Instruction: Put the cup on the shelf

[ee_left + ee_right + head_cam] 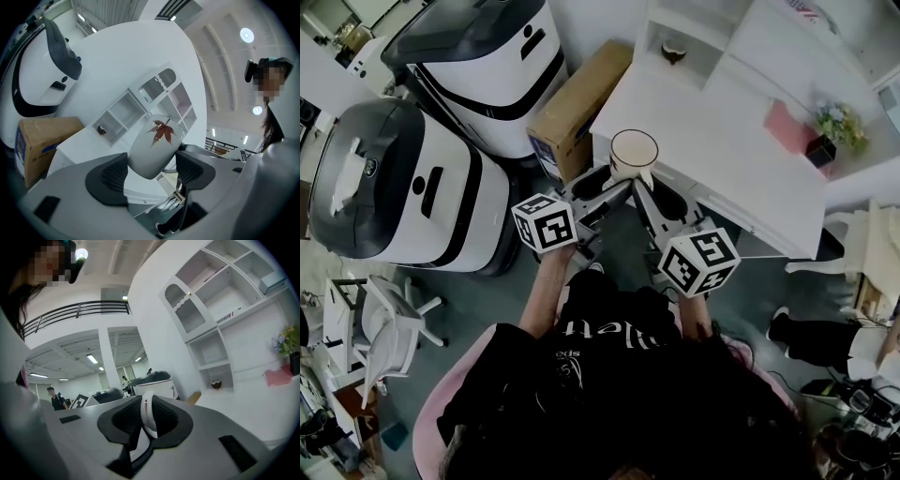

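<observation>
We counted one cup (634, 153), two grippers, namely the left gripper (151, 173) and the right gripper (146, 420), and two white-and-grey machines (483, 70) (403, 183). There was one cardboard box (577, 98), one white table (703, 141), one shelf unit (712, 47), one pink pad (789, 127) and one potted plant (832, 131). Inside the shelf unit we saw one small dark object (674, 52).

Black tee (609, 375), white lettering; b/w marker cubes (545, 222); grey jaws, dark ribbed pads (112, 176).
</observation>
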### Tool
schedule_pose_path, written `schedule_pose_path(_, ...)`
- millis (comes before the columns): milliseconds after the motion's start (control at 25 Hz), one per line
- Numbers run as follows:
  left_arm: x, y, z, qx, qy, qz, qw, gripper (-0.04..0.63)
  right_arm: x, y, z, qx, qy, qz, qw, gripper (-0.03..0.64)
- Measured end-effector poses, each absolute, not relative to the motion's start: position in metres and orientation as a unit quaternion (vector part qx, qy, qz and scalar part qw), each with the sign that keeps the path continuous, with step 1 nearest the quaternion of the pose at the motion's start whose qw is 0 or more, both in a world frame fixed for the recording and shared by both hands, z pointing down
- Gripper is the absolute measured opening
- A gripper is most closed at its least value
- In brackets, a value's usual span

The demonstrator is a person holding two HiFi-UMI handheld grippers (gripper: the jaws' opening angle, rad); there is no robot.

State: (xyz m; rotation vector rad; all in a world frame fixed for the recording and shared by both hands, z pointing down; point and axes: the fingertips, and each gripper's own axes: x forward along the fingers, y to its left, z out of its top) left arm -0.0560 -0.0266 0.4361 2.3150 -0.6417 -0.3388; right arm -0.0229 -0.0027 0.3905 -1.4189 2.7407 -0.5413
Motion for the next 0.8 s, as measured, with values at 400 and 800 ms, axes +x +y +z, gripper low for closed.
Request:
schedule_pose_path(400,-0.06,-0.044,0.442,0.896,-0.225,-0.13,0.361,0.328,-0.029,-0.019,0.396,-0.475,0.863,-0.175,0.001,0.091)
schedule_pose_path(800,-0.022,-0.096,0.448,0.894,-0.228,-0.117,0.368,0.328,0.009,-0.072,0.401,-0.477,0.857,-0.193,0.014,0.091)
